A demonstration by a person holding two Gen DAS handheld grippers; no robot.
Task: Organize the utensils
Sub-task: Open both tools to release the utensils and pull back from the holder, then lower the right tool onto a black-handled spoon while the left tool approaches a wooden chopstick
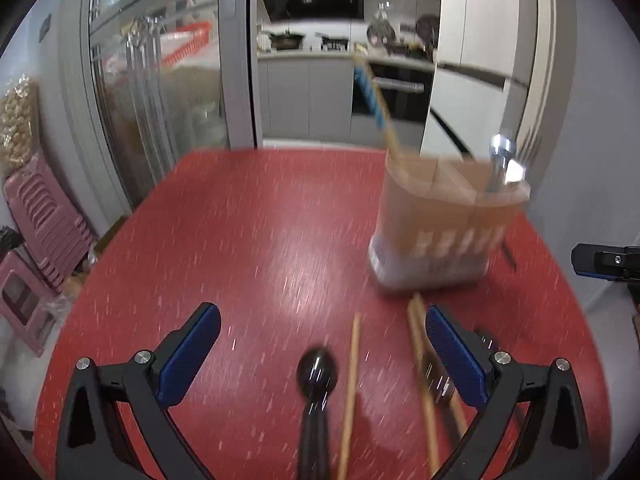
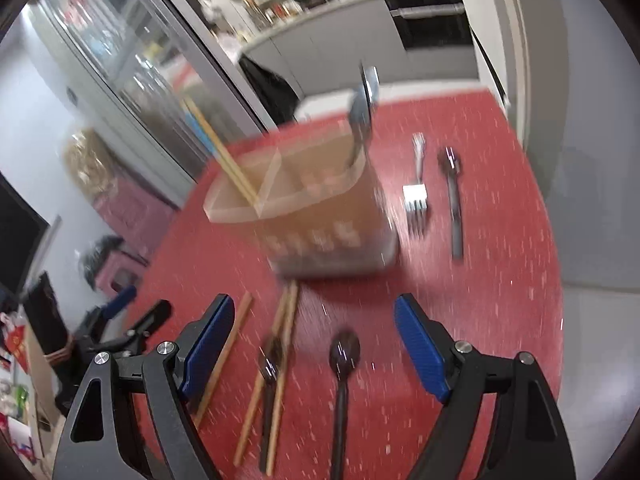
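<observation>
Utensils lie loose on the red tabletop: a black spoon, handle toward the camera, sits low-centre between the spread fingers of the released left tool; the right tool, also released and empty, frames another; the holder stands beyond, before a kitchen doorway.

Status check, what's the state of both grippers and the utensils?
Left gripper open, empty. Right gripper open, empty. Black spoon and chopsticks loose on table; holder part filled. Nothing blocking.
</observation>
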